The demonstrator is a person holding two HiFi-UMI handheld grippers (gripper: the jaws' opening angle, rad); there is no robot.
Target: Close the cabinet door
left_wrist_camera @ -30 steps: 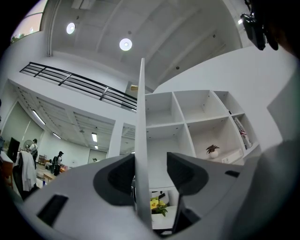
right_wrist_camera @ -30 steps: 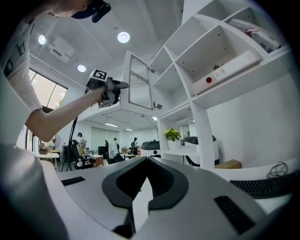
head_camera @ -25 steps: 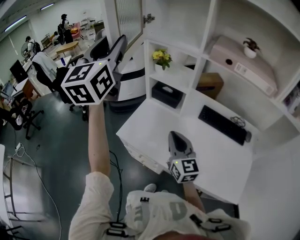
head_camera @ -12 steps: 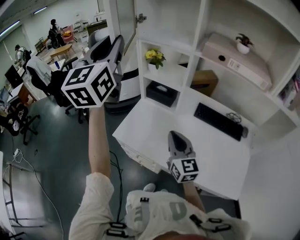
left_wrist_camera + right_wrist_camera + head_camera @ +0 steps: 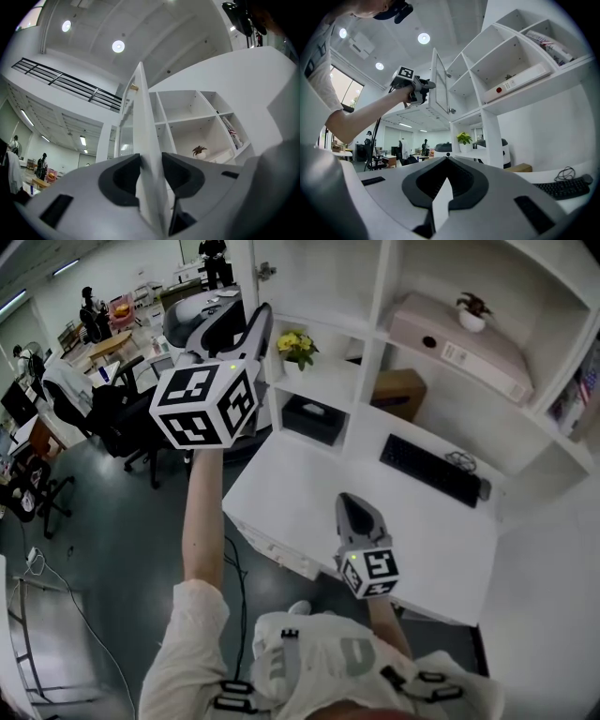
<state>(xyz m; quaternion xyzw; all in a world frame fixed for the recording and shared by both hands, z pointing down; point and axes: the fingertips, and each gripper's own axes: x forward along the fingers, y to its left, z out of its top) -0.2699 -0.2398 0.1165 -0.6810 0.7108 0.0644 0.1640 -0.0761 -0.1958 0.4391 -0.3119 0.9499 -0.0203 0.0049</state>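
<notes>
White shelving [image 5: 375,296] fills the upper right of the head view, standing over a white table [image 5: 300,493]. An open office with chairs and desks lies off to the upper left. A black keyboard [image 5: 431,470] lies on the table at centre right. In the shelf compartments above it are a pot of yellow flowers [image 5: 296,345], a black box [image 5: 314,418] and a brown cardboard box [image 5: 398,393]. On a higher shelf, a small plant [image 5: 472,310] sits on a long pale case [image 5: 459,357].

The cabinet door [image 5: 145,122] is a tall white panel with its long axis upright. It stands swung out from the shelving. In the left gripper view its thin free edge faces the camera and runs from bottom centre up to the upper middle of the frame. A small knob [image 5: 134,87] sits near the top of the door. In the right gripper view the door juts toward the left of the frame from the upper cabinet, high above the table.

The left tool [image 5: 151,161] is raised on an outstretched arm [image 5: 202,521]. It has the door's free edge between its jaws, with both pads against the panel's two faces, and the jaws are opening.

The right tool [image 5: 354,512] is at lower centre of the head view, held low over the table's near edge and well apart from the door. Its jaws are together with nothing between them.
</notes>
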